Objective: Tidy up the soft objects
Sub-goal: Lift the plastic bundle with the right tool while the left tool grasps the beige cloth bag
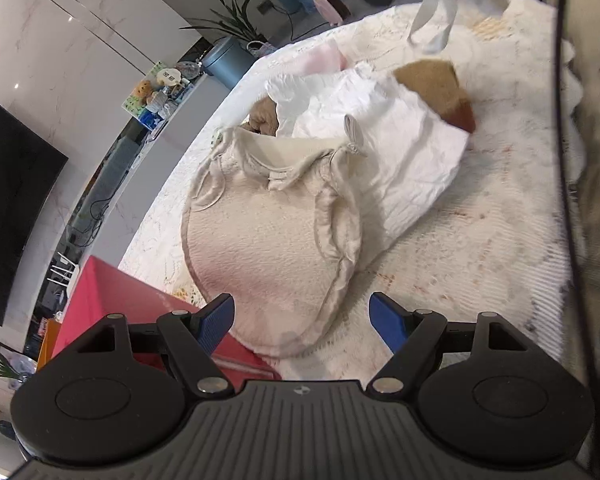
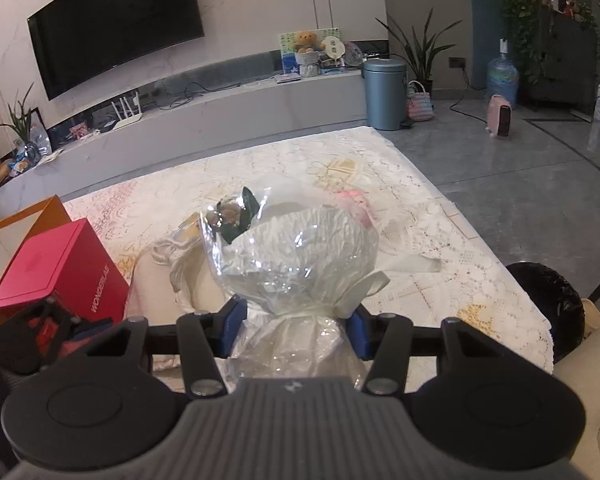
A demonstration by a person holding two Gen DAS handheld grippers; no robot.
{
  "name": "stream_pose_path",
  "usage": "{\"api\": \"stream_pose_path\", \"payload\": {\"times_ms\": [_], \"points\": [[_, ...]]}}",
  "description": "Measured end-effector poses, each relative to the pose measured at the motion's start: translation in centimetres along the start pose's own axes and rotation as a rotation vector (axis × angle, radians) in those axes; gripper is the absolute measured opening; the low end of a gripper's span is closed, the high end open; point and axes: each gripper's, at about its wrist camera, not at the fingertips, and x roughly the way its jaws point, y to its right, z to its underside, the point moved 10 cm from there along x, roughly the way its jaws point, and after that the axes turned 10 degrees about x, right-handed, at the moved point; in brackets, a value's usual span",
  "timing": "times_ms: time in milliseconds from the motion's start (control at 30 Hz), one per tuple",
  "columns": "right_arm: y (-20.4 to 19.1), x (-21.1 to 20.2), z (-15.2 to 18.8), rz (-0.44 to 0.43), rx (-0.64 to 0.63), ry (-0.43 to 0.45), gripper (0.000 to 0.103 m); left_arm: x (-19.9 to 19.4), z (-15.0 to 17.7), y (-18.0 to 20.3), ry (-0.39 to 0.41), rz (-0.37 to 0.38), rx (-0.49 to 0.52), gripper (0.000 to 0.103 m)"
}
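Right claw (image 2: pixel 296 322) clenched on the gathered neck of a light, crinkly, slippery cellophane-wrapped bouquet (image 2: pixel 288 256), best held there, above the lace-covered counter (image 2: pixel 440 240); left claw (image 1: pixel 302 322) released over a soft cream drawstring bag (image 1: pixel 268 248), red box (image 2: pixel 56 272) close beside it.

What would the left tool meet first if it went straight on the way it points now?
Probably the cream fabric bag lying on the lace cloth just ahead of the open left tool; depth is hard to judge.
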Motion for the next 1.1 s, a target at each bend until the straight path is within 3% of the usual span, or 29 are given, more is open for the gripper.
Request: {"api": "stream_pose_path", "payload": {"times_ms": [100, 367, 433, 467, 500, 600, 767, 867, 1000, 1100], "points": [[0.3, -0.2, 0.2, 0.018, -0.004, 0.002, 0.052, 0.6, -0.7, 0.2, 0.034, -0.038, 0.020, 0.091], [-0.2, -0.9, 0.2, -0.005, -0.001, 0.024, 0.052, 1.7, -1.2, -0.6, 0.038, -0.135, -0.054, 0.096], [-0.2, -0.9, 0.2, -0.015, 0.008, 0.023, 0.052, 1.4, -0.9, -0.4, 0.023, -0.140, -0.045, 0.075], [-0.2, -0.9, 0.2, -0.017, 0.013, 0.019, 0.052, 1.3, -0.6, -0.3, 0.002, -0.130, -0.050, 0.050], [-0.1, -0.9, 0.2, -0.014, 0.014, 0.018, 0.052, 1.2, -0.2, -0.4, -0.011, -0.124, -0.074, 0.037], [0.4, -0.8, 0.2, -0.004, 0.023, 0.020, 0.052, -0.1, 0.6, -1.4, 0.020, -0.091, -0.159, 0.020], [0.7, -0.8, 0.2, 0.003, 0.038, 0.016, 0.052, -2.5, 1.5, -4.4, 0.031, -0.187, -0.194, 0.015], [0.6, -0.7, 0.2, 0.004, 0.034, 0.010, 0.052, -3.7, 1.8, -5.8, 0.042, -0.079, -0.356, 0.015], [0.1, -0.6, 0.3, -0.003, 0.026, 0.008, 0.052, -3.4, 2.3, -6.0, 0.023, 0.072, -0.487, 0.016], [0.0, -0.3, 0.4, -0.020, 0.028, -0.005, 0.052, -2.3, 2.4, -5.8, -0.046, 0.035, -0.483, 0.017]]}}
